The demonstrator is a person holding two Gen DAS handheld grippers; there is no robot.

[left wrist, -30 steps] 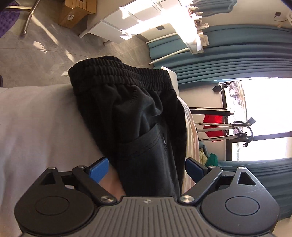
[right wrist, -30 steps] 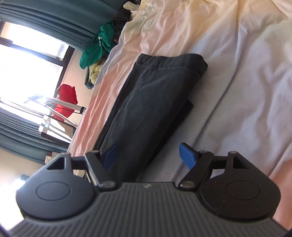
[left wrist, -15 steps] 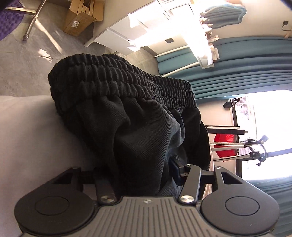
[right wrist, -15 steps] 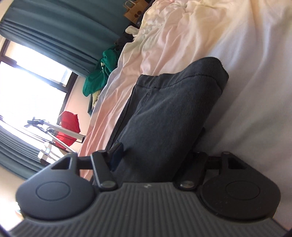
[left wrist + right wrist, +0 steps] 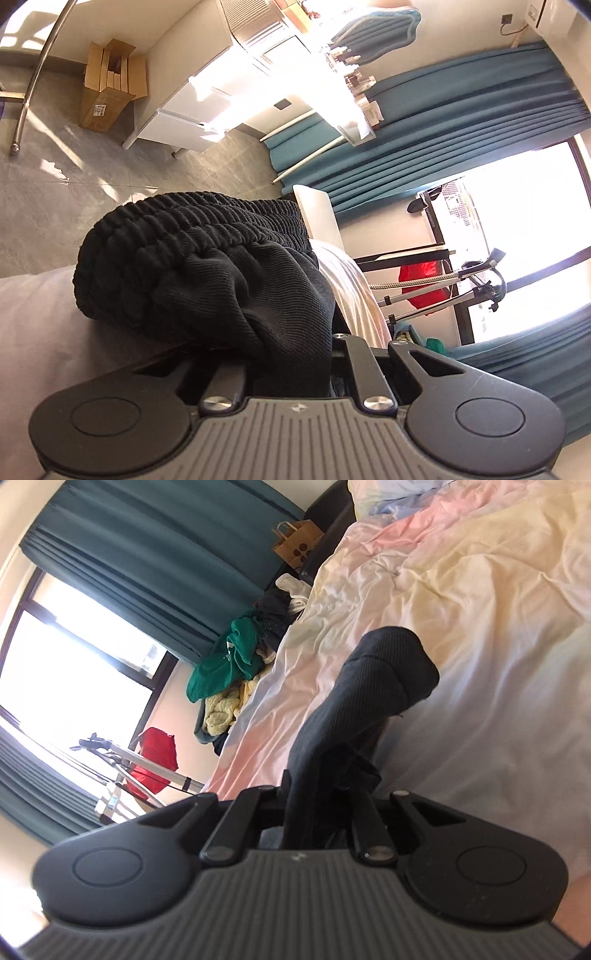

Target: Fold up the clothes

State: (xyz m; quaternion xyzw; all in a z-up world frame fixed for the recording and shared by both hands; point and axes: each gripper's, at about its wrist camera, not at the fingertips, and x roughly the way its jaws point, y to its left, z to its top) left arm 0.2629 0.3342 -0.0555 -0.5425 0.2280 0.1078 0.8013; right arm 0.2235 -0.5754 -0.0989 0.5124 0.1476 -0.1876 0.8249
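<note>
Left hand-held gripper (image 5: 295, 363): a second ago wide open around the black trousers (image 5: 221, 280) — now closed on the waistband end.
Right hand-held gripper (image 5: 319, 805): also closed since then, pinching the other end of the trousers (image 5: 373, 686).
Trousers: bunched just ahead of both, raised off the bed (image 5: 480, 609).
Meaning: both ends held — probably ready for a fold.

A second ago both grippers were spread wide around the black trousers (image 5: 221, 280). Now the left gripper (image 5: 291, 369) is clamped on the fabric near the ribbed waistband, which bunches up in the centre of the left wrist view. The right gripper (image 5: 317, 812) is likewise closed on the cloth, whose folded end has lifted off the bedsheet (image 5: 498, 720) toward centre frame.
</note>
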